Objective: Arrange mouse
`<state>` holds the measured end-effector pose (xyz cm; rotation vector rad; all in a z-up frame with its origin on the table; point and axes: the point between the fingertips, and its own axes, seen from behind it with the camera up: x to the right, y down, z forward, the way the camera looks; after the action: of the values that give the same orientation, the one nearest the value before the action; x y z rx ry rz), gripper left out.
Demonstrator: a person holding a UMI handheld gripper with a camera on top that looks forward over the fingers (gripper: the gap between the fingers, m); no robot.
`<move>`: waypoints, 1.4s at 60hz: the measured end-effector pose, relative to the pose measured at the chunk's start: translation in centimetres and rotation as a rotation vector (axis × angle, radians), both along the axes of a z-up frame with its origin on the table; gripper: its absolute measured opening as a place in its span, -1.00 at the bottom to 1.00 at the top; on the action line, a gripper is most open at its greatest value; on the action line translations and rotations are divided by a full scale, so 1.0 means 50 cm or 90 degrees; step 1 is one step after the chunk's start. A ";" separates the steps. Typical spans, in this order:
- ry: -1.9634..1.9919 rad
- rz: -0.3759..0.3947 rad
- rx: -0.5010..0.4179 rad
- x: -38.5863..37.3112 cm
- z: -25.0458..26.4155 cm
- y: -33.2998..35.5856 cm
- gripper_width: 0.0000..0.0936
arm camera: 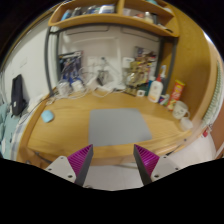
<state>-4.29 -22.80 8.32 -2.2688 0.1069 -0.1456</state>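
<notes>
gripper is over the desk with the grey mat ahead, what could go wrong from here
1. No mouse shows anywhere, so the open gripper may head for the wrong spot; the grey mat is bare.
2. Bottles crowd the desk's far right side; a wide swing that way could topple them.
3. A small blue thing lies left of the mat and could get knocked.

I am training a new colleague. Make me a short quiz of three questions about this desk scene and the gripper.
1. True or false: the gripper holds a mouse.
2. What lies on the wooden desk just beyond the fingers? A) grey mat B) keyboard C) plate
3. What colour are the finger pads?

Key: 1 false, the fingers are open with nothing between them. 2 A, the grey mat. 3 magenta.
</notes>
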 end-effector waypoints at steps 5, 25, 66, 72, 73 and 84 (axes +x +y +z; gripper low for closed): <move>0.018 0.049 -0.024 -0.124 -0.051 0.017 0.73; 0.042 0.162 -0.093 -0.500 -0.153 0.154 0.75; 0.021 0.045 -0.113 -0.590 -0.200 0.491 0.61; 0.049 0.020 -0.112 -0.585 -0.205 0.506 0.47; 0.054 0.017 -0.110 -0.586 -0.205 0.508 0.43; 0.068 -0.017 -0.097 -0.580 -0.204 0.514 0.02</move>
<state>-33.27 2.88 -1.88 -2.4274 0.1879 -0.0487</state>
